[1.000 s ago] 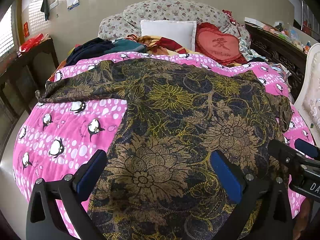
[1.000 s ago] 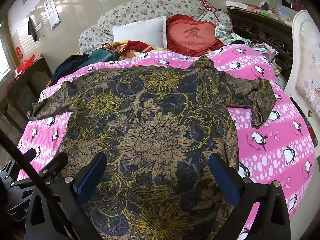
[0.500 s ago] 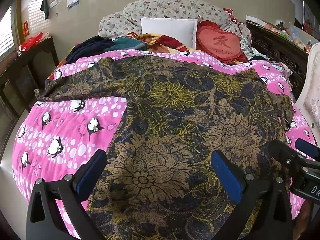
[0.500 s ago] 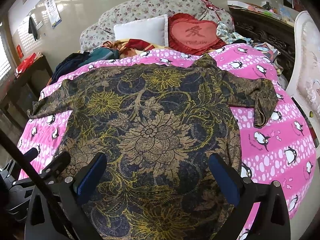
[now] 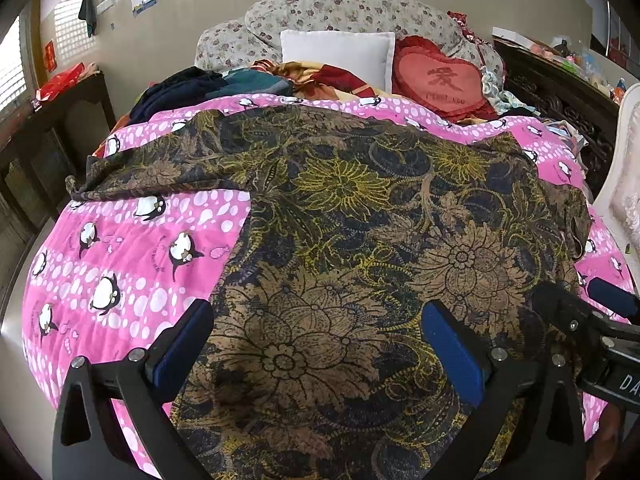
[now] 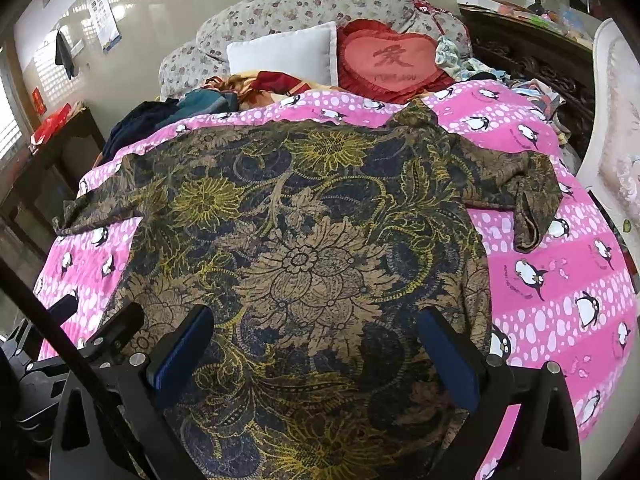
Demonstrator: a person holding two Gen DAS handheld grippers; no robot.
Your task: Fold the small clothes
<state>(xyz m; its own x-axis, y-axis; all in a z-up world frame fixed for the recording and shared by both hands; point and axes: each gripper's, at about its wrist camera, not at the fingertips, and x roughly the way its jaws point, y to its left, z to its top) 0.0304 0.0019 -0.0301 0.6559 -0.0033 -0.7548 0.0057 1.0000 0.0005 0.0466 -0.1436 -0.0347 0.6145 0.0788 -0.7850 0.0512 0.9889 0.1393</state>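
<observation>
A dark floral shirt (image 5: 360, 240) with gold and tan flowers lies spread flat on the pink penguin quilt (image 5: 120, 264); it also shows in the right wrist view (image 6: 304, 248). Its left sleeve (image 5: 152, 172) stretches out flat. Its right sleeve (image 6: 528, 196) is bent back on itself. My left gripper (image 5: 316, 352) is open and empty above the shirt's lower left part. My right gripper (image 6: 316, 352) is open and empty above the lower middle of the shirt. The right gripper's fingers (image 5: 568, 312) show at the right edge of the left wrist view.
A pile of other clothes (image 5: 224, 84), a white pillow (image 5: 340, 52) and a red heart cushion (image 5: 444, 80) lie at the head of the bed. A dark wooden table (image 5: 60, 120) stands at the left. A dark carved cabinet (image 6: 532, 56) stands at the right.
Both grippers have drifted slightly back and up; the shirt sits a little lower in both views. The shirt has not moved and both grippers stay open.
</observation>
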